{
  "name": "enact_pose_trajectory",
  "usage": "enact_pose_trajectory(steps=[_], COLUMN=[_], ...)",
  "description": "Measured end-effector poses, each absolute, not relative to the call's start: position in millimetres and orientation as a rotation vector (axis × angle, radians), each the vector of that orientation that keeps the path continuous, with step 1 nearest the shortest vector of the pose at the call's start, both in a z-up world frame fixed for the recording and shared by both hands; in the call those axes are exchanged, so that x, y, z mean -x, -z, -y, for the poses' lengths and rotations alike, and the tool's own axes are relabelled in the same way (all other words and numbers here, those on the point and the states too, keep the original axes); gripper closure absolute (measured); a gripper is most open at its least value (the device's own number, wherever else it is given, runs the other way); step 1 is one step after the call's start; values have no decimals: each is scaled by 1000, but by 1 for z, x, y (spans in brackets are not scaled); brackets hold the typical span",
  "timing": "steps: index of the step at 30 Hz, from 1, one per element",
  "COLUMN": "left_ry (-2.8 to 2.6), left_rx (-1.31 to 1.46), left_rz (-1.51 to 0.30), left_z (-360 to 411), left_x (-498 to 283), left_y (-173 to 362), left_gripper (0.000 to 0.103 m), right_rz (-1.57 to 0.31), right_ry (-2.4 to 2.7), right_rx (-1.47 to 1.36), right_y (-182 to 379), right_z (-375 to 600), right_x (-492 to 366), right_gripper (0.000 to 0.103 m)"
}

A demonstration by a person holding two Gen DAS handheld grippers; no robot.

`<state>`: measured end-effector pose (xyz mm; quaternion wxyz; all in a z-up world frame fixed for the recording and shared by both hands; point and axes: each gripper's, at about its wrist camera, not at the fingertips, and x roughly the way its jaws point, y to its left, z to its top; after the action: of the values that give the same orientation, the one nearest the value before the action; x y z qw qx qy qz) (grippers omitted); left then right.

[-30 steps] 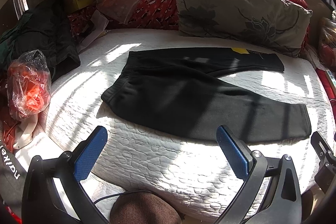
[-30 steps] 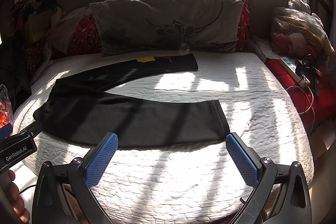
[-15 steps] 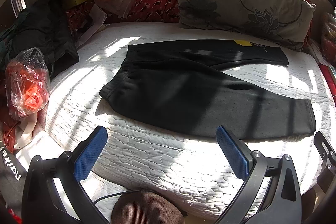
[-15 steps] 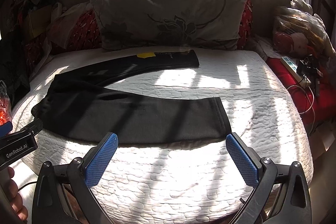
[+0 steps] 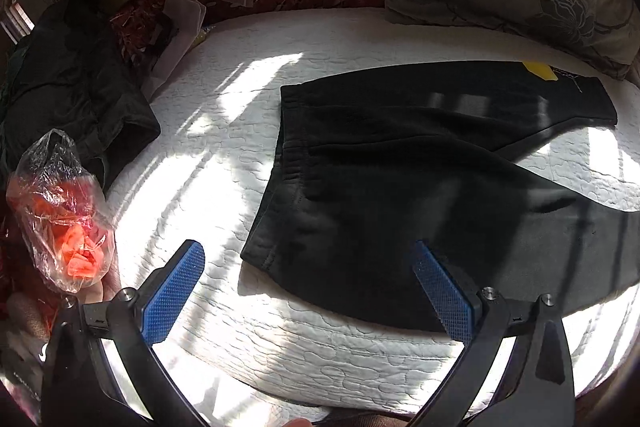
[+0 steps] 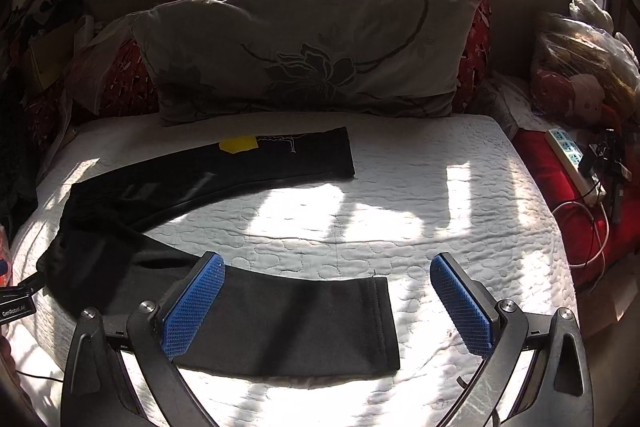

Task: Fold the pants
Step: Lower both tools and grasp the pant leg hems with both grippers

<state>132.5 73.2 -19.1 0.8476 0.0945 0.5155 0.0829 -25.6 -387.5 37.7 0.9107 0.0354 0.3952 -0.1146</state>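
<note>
the black pants (image 5: 420, 163) lay spread flat on the white bed (image 6: 400, 211), legs apart. the left gripper (image 5: 308, 291) hung wide open near the waistband at 12 o'clock; the right gripper (image 6: 328, 303) (equally unclenched) straddled the near cuff, best pinched at its edge
</note>
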Motion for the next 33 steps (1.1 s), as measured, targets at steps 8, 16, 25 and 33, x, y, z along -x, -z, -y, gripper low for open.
enact_pose_trajectory(steps=[8,16,25,33], left_ry=[-181,-115,-48,32], left_rx=[15,203,298,287], left_rz=[-1237,-1354,-1465,-1452], left_z=[-154,-176,-168,-157], left_x=[-234,-304,-338,-348], left_y=[31,68,112,109], left_gripper=[0,0,0,4], right_rz=[-984,-1079,-1161,-1173], right_ry=[246,204,119,41], right_rx=[-115,-312,-330,-275], right_y=[-11,42,73,74], right_z=[461,493,490,478], right_x=[-119,-207,-234,-246], right_gripper=[1,9,15,32])
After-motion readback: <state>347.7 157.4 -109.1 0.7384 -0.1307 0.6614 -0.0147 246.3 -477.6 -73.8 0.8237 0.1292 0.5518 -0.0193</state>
